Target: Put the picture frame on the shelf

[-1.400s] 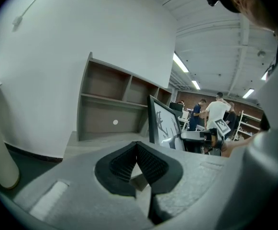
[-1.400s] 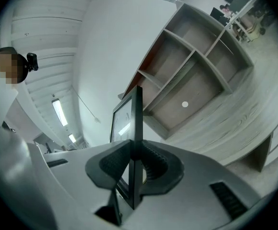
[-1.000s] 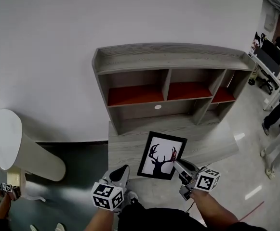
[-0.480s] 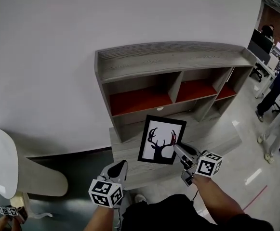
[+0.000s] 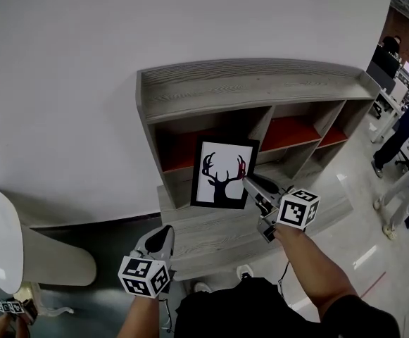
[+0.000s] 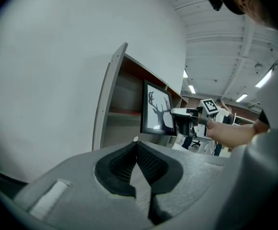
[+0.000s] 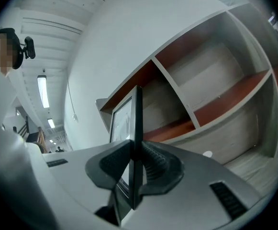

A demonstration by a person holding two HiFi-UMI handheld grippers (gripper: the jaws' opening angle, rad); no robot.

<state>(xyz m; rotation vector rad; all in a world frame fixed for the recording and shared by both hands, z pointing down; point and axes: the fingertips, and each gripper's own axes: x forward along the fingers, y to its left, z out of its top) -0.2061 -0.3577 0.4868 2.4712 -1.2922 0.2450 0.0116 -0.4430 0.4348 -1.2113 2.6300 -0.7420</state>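
The right gripper (image 5: 246, 181) is clamped on the right edge of the picture frame (image 5: 220, 174), which stands upright between its jaws.

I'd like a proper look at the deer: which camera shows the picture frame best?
Head view: the picture frame faces it, fully visible. The left gripper view shows it small and slanted; the right gripper view, mostly its edge.

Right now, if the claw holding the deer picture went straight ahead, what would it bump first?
Probably the shelf, at its left cubby: the right claw points at it, and the picture frame it grips would get there first. Depth is hard to judge.
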